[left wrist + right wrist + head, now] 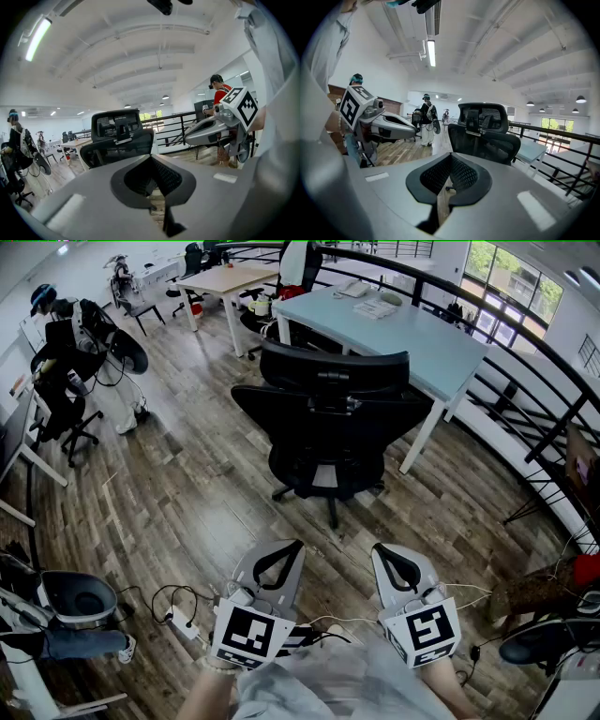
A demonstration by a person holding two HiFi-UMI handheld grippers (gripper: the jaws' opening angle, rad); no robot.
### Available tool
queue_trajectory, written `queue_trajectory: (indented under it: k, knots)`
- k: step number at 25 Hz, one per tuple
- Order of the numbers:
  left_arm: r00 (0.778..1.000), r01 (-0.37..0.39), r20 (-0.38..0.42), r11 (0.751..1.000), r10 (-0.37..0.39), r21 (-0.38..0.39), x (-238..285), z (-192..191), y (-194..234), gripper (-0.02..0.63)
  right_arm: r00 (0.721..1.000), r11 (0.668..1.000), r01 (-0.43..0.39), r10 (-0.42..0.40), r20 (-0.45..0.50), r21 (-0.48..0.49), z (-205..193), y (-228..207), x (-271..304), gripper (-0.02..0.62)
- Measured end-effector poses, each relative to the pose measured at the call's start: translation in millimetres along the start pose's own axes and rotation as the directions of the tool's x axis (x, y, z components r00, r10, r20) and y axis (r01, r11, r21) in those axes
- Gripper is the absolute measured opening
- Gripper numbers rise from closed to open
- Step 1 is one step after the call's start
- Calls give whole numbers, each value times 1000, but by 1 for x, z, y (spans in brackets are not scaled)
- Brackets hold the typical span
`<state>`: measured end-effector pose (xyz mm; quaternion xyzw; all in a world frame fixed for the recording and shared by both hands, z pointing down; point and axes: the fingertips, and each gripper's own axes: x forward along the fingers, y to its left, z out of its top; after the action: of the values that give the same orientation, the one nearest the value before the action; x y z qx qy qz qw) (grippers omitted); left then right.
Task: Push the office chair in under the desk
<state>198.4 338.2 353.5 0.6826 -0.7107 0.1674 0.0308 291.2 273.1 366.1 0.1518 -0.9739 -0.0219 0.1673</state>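
A black mesh office chair (330, 423) with a headrest stands on the wood floor with its back toward me, pulled out from the light blue desk (412, 338) behind it. The chair shows ahead in the left gripper view (119, 140) and the right gripper view (485, 133). My left gripper (291, 547) and right gripper (380, 551) are held low in front of me, well short of the chair's wheeled base. Both are shut with nothing between their jaws.
A black railing (525, 381) runs behind the desk on the right. A person (103, 362) stands at the left beside another black chair (61, 418). A wooden table (225, 282) stands at the back. Cables and a power strip (183, 622) lie by my feet.
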Motion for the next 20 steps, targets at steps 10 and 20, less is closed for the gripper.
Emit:
queue_trajectory:
  k: [10,20]
  knots:
    - [1000,7,-8,1000,-7,-5,-2,-6,-1,3,1000,1000,17,-17,3,19,-4,2,1,8]
    - [1000,28,12,999,-28,17,-17,-10,7,3,999,993,-37,33,36,111,10,26,-4,8]
